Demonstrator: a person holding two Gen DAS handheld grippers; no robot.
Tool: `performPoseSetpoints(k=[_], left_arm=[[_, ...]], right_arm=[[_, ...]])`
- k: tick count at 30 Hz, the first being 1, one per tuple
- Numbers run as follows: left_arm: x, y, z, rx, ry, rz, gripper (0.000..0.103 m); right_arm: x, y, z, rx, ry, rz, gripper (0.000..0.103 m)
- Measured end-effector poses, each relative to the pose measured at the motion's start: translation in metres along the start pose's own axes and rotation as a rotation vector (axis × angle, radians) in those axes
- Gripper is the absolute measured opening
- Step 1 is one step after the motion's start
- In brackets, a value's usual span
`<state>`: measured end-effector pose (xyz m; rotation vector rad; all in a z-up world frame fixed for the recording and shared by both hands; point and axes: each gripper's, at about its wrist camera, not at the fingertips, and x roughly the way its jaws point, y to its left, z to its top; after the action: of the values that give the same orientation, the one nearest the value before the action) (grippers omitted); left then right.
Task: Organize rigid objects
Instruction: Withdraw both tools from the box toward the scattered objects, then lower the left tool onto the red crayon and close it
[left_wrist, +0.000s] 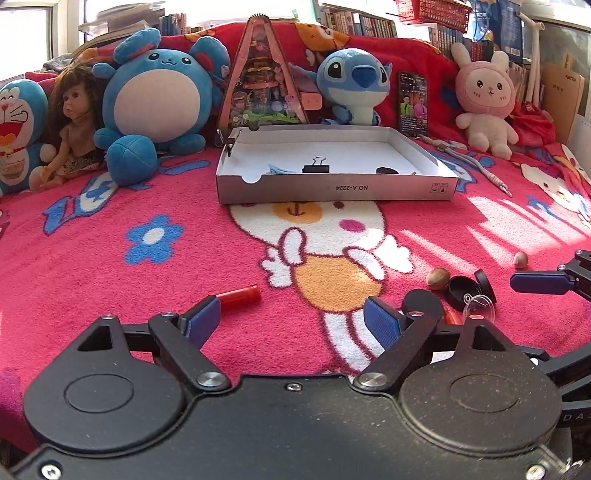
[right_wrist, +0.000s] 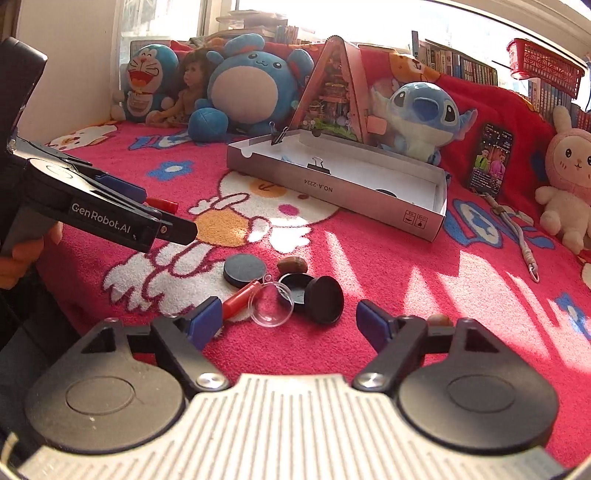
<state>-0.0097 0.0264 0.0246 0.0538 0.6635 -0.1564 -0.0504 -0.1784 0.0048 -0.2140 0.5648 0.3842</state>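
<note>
- My left gripper (left_wrist: 291, 317) gapes wide, holding nothing.
- My right gripper (right_wrist: 286, 321) is wide too, nothing gripped.
- Black lids (right_wrist: 325, 304), clear dome (right_wrist: 271, 304), red tube (right_wrist: 240, 301) lie well short of the box (right_wrist: 332, 192).
- Binder clip (left_wrist: 316, 166) sits inside the box.

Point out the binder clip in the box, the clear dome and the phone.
binder clip (left_wrist: 316, 168), left wrist view, black body.
clear dome (right_wrist: 274, 303), right wrist view, its middle.
phone (right_wrist: 491, 159), right wrist view, lit screen.

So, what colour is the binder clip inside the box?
Black, with silver wire handles; the binder clip shows best in the left wrist view.
</note>
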Motion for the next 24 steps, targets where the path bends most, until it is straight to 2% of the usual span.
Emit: performPoseSetpoints(k=[4,6,12,13,14,16,24], left_arm=[[0.007,0.012,-0.001,-0.069,-0.008,0.078,0.086],[0.012,0.015,-0.002,-0.091,0.002,0.101,0.086],[0.019,0.011,-0.004,-0.061,-0.015,0.138,0.085],[0.02,0.009,-0.003,-0.049,-0.018,0.141,0.084],[0.022,0.008,-0.003,-0.043,-0.016,0.14,0.082],[0.026,0.006,-0.002,-0.036,-0.006,0.132,0.078],[0.032,0.003,0.0,-0.039,-0.01,0.108,0.07]], right_arm=[[0.0,0.009,0.0,-0.037,0.02,-0.013,0.071],[-0.001,0.013,0.0,-0.061,0.022,-0.017,0.068],[-0.009,0.014,0.0,-0.072,0.015,-0.014,0.062],[-0.01,0.013,0.0,-0.065,0.012,-0.019,0.059],[-0.01,0.011,0.001,-0.058,0.011,-0.023,0.048],[-0.01,0.01,0.001,-0.052,0.019,-0.03,0.039],[0.0,0.014,0.0,-0.052,0.031,-0.019,0.038]])
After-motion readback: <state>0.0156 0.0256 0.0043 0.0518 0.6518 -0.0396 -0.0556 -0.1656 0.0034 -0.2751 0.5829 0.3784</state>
